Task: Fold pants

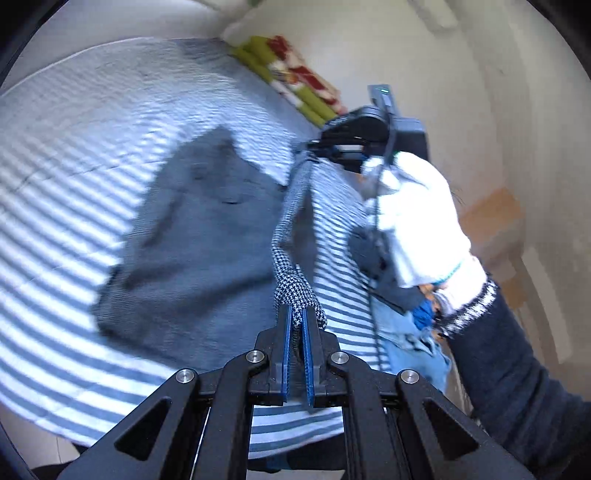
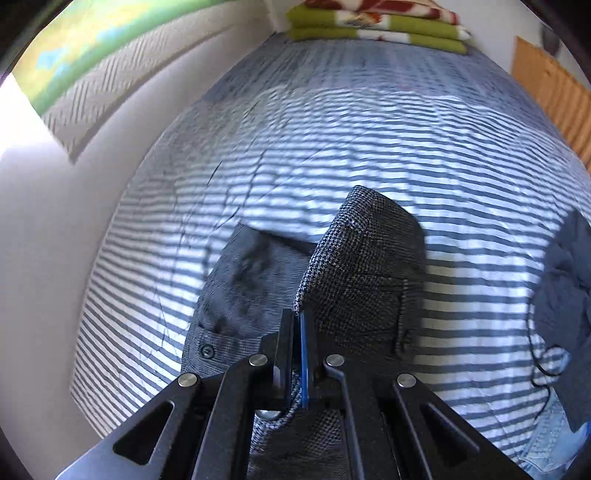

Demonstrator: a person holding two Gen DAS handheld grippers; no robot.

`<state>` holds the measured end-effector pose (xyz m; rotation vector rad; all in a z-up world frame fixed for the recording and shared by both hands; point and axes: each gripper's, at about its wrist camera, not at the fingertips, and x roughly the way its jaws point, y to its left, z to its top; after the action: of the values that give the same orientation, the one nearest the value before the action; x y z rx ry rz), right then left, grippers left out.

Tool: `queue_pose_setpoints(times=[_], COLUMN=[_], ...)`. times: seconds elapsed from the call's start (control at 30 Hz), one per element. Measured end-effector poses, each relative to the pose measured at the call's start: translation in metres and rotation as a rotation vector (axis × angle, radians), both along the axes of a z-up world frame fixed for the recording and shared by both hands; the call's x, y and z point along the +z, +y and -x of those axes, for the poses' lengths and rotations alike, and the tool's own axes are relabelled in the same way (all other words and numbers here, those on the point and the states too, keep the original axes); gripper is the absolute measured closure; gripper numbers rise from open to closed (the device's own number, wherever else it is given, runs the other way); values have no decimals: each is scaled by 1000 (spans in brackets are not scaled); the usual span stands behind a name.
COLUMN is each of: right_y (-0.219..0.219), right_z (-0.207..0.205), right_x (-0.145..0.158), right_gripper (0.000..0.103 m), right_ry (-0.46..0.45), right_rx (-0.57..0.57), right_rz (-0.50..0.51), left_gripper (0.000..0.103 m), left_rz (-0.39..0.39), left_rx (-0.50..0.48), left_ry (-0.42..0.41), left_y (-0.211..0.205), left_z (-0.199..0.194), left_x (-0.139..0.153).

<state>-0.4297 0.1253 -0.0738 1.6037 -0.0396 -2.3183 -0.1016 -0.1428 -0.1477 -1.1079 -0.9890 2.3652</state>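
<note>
Grey houndstooth pants (image 1: 192, 240) lie partly on a blue-and-white striped bedsheet (image 1: 74, 155), with one edge lifted off it. My left gripper (image 1: 297, 317) is shut on that raised edge, which runs taut as a narrow band (image 1: 291, 221) to my right gripper (image 1: 314, 146). A white-gloved hand (image 1: 413, 218) holds the right gripper. In the right wrist view my right gripper (image 2: 297, 325) is shut on the pants (image 2: 365, 273), whose cloth hangs folded ahead of the fingers. A flat part with a button (image 2: 236, 291) rests on the sheet (image 2: 369, 140).
Folded green, red and white blankets (image 2: 376, 22) are stacked at the far end of the bed by the wall. A dark garment (image 2: 565, 306) and light blue jeans (image 1: 410, 339) lie at the bed's right side. A wooden board (image 2: 554, 99) stands beyond.
</note>
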Motion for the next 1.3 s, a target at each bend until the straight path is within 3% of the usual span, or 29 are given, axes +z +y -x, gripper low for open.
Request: queue_pose_setpoints(times=[0.3,0.5,0.57,0.6,0.63,0.67,0.7,0.73,0.87,1.0,1.17,1.3], right_y=[-103,-138,-146,-150,-153,-154,-154,-152,-130,-55,45,85], right_z=[12,17,18,18,18,19,18,16,-1,-9,-17,-21], right_x=[-38,-70,-77,-79,-79,-78,-75,-68,-25,7,4,-14], right_gripper=[100,100,99,95,94,87,73,67,63,63,63,63], right_ry=[-39,-66,-56,-53,-59,-76,-105,-110,-15,30,45,36], right_rx=[79,93,108,125,138,154,177,190,223,130,-26,-75], right_rz=[-69,-114,-128,-124,-114,-93,-48,-18,30,128,105,67], left_gripper=[98,98,103,103,96,90,89,89,89,88,88,88], left_rz=[-8,-19,-3,3,4,7,21,47,110,187,227,254], left_rx=[142,189,191,182,176,177,186,189,171,108,8,-34], left_ry=[-78,-124,-139,-151,-165,-173,-169,-161,-116,-75,-64,-99], left_y=[-80,-102,-104,-105,-106,-107,-108,-109,-107,-92,-67,-44], left_z=[-23,-35,-35,-36,-37,-38,-40,-41,-38,-8,60,123], left_x=[-41,-62,-67,-68,-69,-70,-68,-64,-41,-11,12,11])
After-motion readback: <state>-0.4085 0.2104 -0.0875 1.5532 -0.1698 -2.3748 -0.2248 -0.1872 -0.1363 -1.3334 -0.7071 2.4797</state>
